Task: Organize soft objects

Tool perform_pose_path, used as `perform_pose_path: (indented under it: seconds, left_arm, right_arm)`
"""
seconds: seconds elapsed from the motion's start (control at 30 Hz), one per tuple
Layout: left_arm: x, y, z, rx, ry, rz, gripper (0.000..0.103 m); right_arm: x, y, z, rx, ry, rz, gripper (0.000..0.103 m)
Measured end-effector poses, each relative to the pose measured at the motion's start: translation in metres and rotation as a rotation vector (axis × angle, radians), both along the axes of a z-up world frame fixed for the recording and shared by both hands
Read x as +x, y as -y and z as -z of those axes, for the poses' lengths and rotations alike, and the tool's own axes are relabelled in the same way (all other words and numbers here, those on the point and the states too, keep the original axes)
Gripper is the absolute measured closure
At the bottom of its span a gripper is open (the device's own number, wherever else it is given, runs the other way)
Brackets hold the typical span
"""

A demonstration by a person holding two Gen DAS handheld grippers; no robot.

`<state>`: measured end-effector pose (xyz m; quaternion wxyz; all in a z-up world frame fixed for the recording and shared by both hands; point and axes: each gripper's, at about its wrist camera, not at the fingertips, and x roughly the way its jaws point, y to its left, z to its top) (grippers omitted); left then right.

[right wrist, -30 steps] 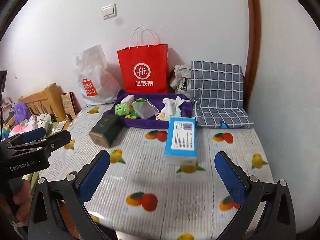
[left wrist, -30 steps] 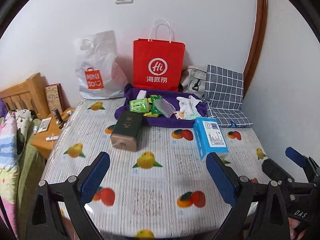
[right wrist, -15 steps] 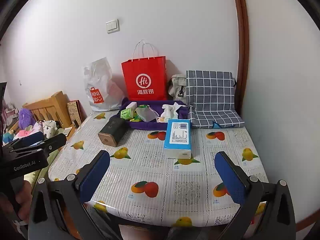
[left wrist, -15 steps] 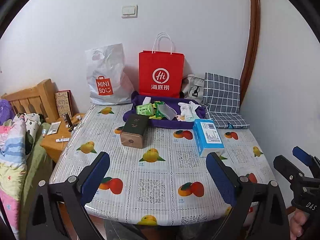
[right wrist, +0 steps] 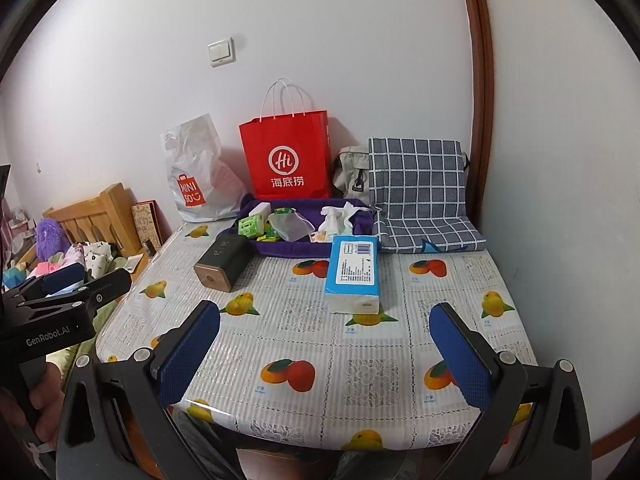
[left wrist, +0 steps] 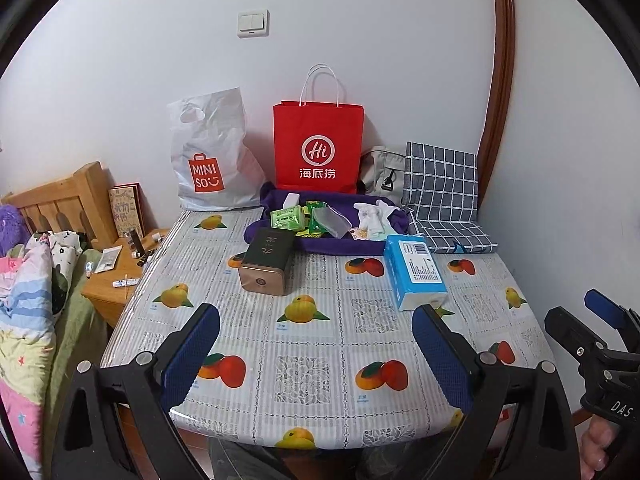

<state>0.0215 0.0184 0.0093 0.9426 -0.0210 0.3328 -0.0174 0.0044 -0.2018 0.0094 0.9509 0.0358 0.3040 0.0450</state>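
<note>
A blue tissue pack point(left wrist: 414, 270) point(right wrist: 354, 270) lies on the fruit-print table, right of centre. Behind it a purple cloth tray point(left wrist: 280, 196) point(right wrist: 276, 250) holds green packets point(left wrist: 286, 217) point(right wrist: 250, 224), a clear pouch point(left wrist: 332, 220) and white soft items point(left wrist: 374, 214) point(right wrist: 338, 216). A folded grey checked cloth point(left wrist: 444, 200) point(right wrist: 420, 200) leans at the back right. My left gripper point(left wrist: 316, 354) and right gripper point(right wrist: 324, 354) both hang open over the table's near edge, holding nothing.
A dark tin box point(left wrist: 266, 264) point(right wrist: 224, 262) lies left of centre. A red paper bag point(left wrist: 318, 148), a white plastic bag point(left wrist: 210, 152) and a beige bag point(left wrist: 380, 172) stand against the wall. A wooden bed and nightstand point(left wrist: 120, 276) sit at the left.
Both grippers have pulled back and up from the table, so the whole tabletop and its near edge now show. Nothing on the table has moved.
</note>
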Motion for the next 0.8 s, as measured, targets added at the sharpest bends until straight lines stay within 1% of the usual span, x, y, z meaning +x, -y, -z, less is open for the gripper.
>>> perform_pose_path:
  seconds: [0.8]
  left_arm:
    - [-0.0011, 0.0019, -0.0005, -0.001, 0.002, -0.002, 0.006]
  right_arm:
    - [-0.0021, 0.0008, 0.0007, 0.003, 0.0, 0.0, 0.0]
